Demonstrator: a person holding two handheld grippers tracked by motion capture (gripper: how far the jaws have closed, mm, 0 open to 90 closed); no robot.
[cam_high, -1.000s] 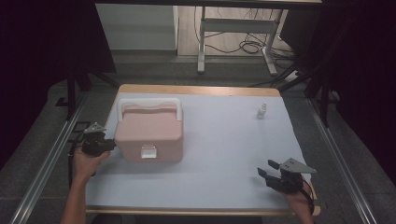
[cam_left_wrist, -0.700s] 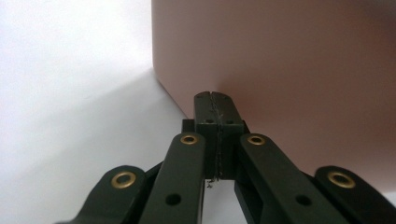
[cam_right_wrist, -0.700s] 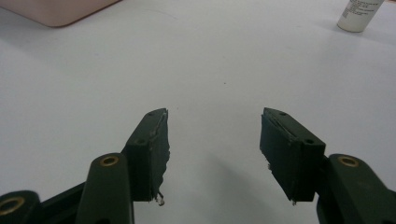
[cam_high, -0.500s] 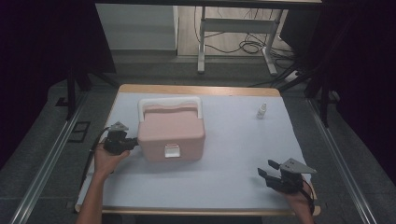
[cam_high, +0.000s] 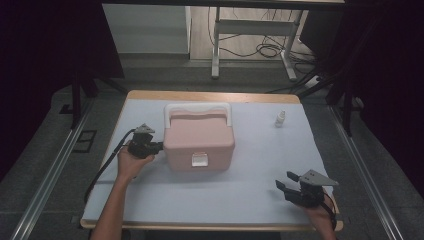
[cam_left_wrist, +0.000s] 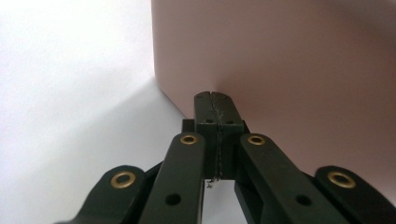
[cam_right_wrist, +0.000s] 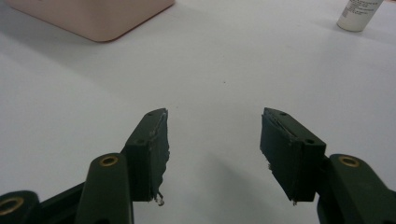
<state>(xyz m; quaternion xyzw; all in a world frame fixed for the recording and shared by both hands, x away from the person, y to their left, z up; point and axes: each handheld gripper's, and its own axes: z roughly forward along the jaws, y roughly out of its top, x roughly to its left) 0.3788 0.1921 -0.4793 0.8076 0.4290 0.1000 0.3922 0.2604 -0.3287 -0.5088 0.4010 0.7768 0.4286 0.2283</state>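
Now the left gripper (cam_high: 159, 147), fingers (cam_left_wrist: 215, 122) clenched empty, is pushing the box (cam_high: 199, 140), which has slid rightward across the worktop (cam_high: 250, 190) toward centre (tips touching its side); the right gripper (cam_high: 287, 184) is resting with fingers spread.

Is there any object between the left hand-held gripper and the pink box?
Nothing visible does. The left hand-held gripper, its jaws shut together, has its tips right at the side wall of the pink box, with bare white table cover beside them. The small bottle stands far off on the other side.
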